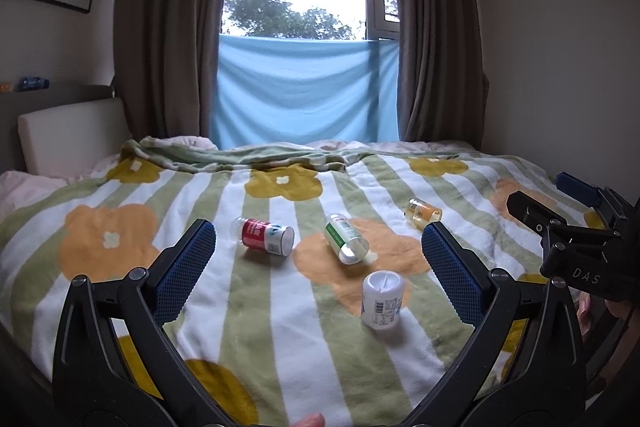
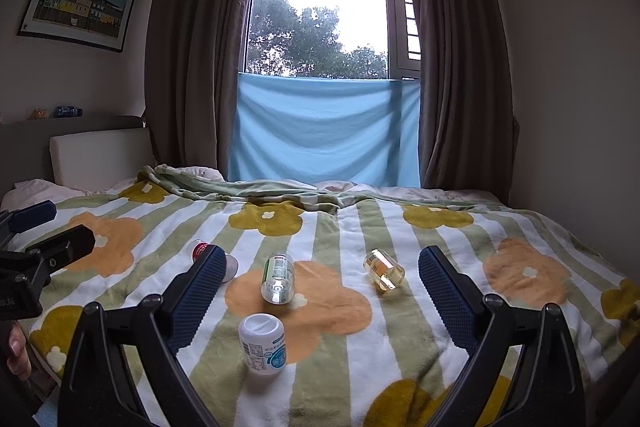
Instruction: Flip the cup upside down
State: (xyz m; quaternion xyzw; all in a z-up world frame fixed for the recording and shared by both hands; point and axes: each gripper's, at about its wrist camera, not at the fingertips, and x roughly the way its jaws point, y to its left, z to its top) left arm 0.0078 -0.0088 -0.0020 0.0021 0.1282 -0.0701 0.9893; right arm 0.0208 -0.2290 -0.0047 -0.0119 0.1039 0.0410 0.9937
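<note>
A flowered striped blanket (image 2: pixel 360 355) covers the bed below a curtained window (image 2: pixel 320 7). Both the left gripper (image 1: pixel 318 259) and right gripper (image 2: pixel 320 287) gape wide, empty. Nearest stands the white cup (image 2: pixel 262 343), seemingly inverted; three others lie toppled farther back.

Green-and-white striped blanket (image 2: pixel 360 347) with orange and mustard flowers, red-labelled cup (image 1: pixel 262 235), green-labelled clear cup (image 2: pixel 278 277), yellow-tinted cup (image 2: pixel 384 271), white cup (image 2: pixel 262 343) with blue print, sky-blue cloth (image 2: pixel 324 131), brown curtains (image 2: pixel 192 67), black tongs with blue pads (image 2: pixel 200 291).
</note>
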